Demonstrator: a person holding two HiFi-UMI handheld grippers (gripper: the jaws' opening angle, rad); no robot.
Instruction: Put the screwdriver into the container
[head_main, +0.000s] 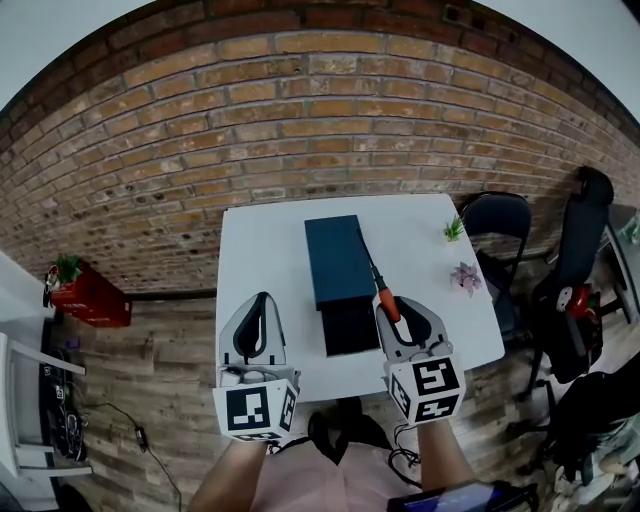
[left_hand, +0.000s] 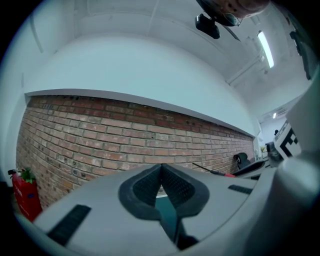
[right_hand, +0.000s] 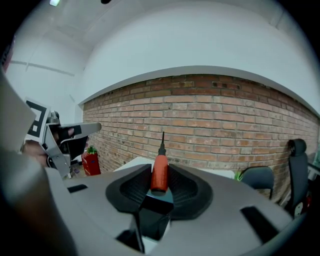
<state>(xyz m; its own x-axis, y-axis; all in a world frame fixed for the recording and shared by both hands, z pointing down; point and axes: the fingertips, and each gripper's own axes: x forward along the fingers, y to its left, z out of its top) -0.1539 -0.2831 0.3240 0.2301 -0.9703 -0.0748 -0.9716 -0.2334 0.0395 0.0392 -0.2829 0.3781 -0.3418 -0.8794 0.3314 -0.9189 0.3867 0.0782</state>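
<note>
Orange screwdriver (right_hand: 159, 172) clamped in forward-pointing right gripper (head_main: 400, 312).

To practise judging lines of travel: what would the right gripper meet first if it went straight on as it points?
Probably the brick wall, screwdriver tip first; the right gripper seems to clear the table, but depth is unclear.

The left gripper (head_main: 260, 300) and right gripper (head_main: 400, 310) are pale grey with black ribbed pads (right_hand: 182, 187) and black-and-white marker cubes (head_main: 258, 410).
</note>
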